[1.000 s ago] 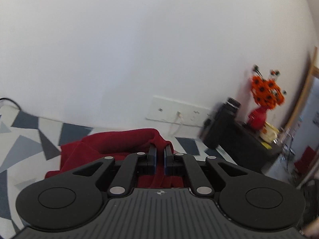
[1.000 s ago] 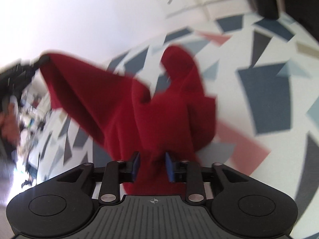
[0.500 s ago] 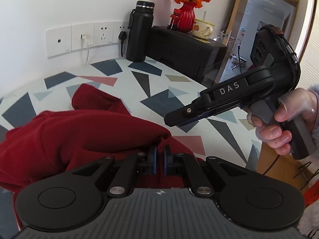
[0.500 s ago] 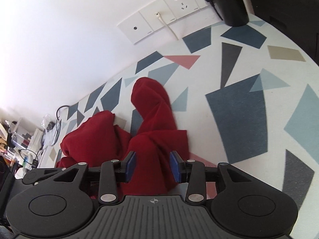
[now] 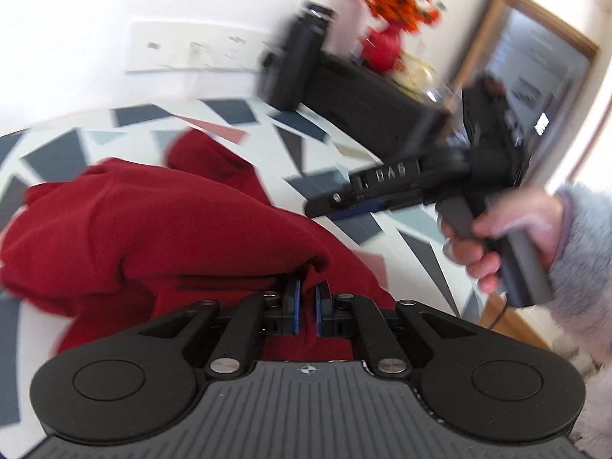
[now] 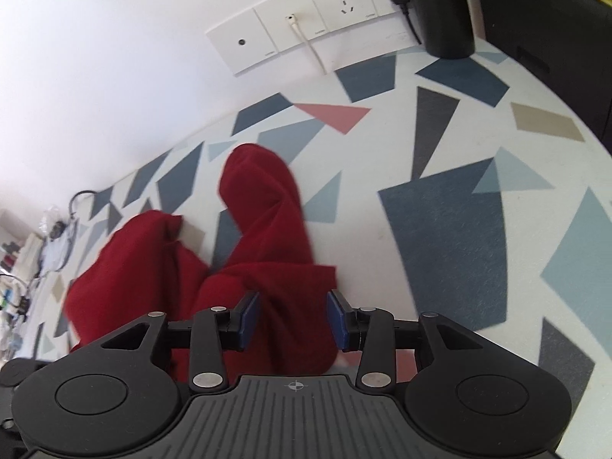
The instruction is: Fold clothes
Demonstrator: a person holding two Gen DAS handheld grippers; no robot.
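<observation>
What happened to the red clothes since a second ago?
The right gripper let go: its jaws, shut on the red garment a second ago, now stand open above it. The garment dropped from stretched in the air to a crumpled heap on the patterned table. The left gripper stays clamped on it.

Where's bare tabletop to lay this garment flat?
Free: the patterned tabletop right of the red garment, out to the black bottle and black box. Crowded: the cluttered far left edge.
</observation>
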